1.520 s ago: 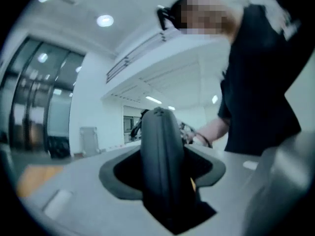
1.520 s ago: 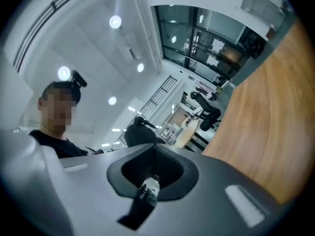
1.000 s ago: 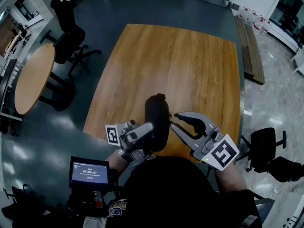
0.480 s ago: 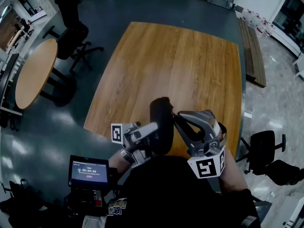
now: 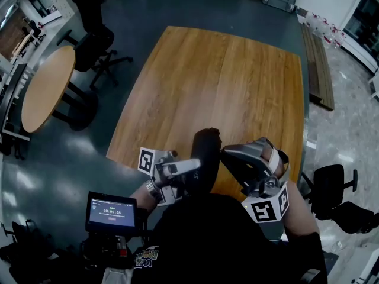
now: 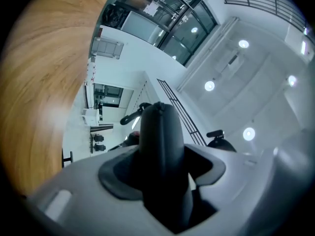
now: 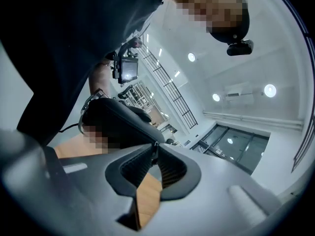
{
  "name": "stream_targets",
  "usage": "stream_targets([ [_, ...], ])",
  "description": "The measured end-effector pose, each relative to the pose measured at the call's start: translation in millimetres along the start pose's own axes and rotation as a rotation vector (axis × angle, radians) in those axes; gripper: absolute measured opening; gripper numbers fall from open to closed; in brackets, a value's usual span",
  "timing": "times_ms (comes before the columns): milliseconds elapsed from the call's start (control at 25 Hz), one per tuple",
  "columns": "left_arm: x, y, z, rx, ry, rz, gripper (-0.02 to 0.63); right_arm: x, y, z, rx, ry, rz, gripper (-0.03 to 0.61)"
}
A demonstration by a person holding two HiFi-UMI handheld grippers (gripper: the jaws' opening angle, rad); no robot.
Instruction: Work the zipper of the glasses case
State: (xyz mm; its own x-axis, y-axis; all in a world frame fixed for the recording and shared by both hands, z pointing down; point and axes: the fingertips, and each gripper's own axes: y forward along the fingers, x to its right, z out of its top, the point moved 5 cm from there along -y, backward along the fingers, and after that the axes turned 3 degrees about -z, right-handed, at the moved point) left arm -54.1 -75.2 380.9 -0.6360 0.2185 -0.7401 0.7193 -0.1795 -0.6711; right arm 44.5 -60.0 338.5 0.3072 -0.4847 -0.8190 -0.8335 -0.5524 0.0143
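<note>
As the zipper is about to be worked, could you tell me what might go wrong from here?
1. The right gripper, whose jaws have just been closing, seems to pinch the small zipper pull only at its tips, so it may slip off.
2. The left gripper clamps the glasses case by one end, in the air over the table. A hard tug could twist it loose.

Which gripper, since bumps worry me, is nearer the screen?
Left. Left gripper, holding the glasses case, sits right by the screen; right gripper, jaws just closing on the zipper pull, is beyond the case.
</note>
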Motion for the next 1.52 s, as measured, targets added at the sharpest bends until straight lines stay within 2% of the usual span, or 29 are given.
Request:
stream_targets([
  [40,-0.5,1.5,-1.3,0.009,-0.009,-0.01,0.261,-0.2,-1.4,0.6,-0.001,-0.006,-0.005,0.034],
  [240,-6.7,4.9,-6.5,0.031,-0.015,-0.006,0.261,2.4,-8.0,-2.3,-0.027,0.025,-0.014,0.011],
  [400,-6.5,7.4,-3.3,0.023,0.075,0.043,0.259,7.3,-8.7,-5.7,-0.034,0.113,-0.006,0.009],
  [520,-0.2,11.4,6.7,0.049,0.179,0.089,0.258,10.5,-10.6,-6.3,-0.037,0.144,0.001,0.008],
  [640,8.1,11.3,22.6,0.116,0.272,0.117,0.256,5.2,-7.0,-3.6,-0.033,0.144,0.033,0.008],
  [760,10.6,10.2,39.7,0.229,0.303,0.112,0.256,-8.8,-6.1,0.6,-0.027,0.154,0.078,0.008],
  [880,15.0,11.3,55.9,0.336,0.348,0.107,0.256,-23.4,-6.3,4.9,-0.015,0.21,0.122,0.008],
  [1040,21.8,12.6,67.0,0.429,0.423,0.126,0.258,-47.5,3.7,10.3,-0.011,0.286,0.191,0.011],
  [1200,13.5,9.1,70.5,0.497,0.452,0.144,0.259,-42.4,4.3,0.5,-0.025,0.385,0.17,0.009],
  [1280,14.6,3.1,71.4,0.488,0.455,0.145,0.265,-33.4,-3.1,-7.2,-0.029,0.463,0.137,0.008],
  [1320,16.2,0.9,69.3,0.454,0.458,0.137,0.268,-29.1,-8.8,-11.8,-0.028,0.527,0.122,0.008],
  [1440,19.6,1.4,51.6,0.255,0.498,0.097,0.267,-13.9,-26.0,-22.3,0.032,0.834,0.078,0.008],
  [1520,21.5,8.3,38.6,0.139,0.514,0.055,0.288,-3.4,-30.1,-17.2,0.12,0.949,0.112,0.009],
])
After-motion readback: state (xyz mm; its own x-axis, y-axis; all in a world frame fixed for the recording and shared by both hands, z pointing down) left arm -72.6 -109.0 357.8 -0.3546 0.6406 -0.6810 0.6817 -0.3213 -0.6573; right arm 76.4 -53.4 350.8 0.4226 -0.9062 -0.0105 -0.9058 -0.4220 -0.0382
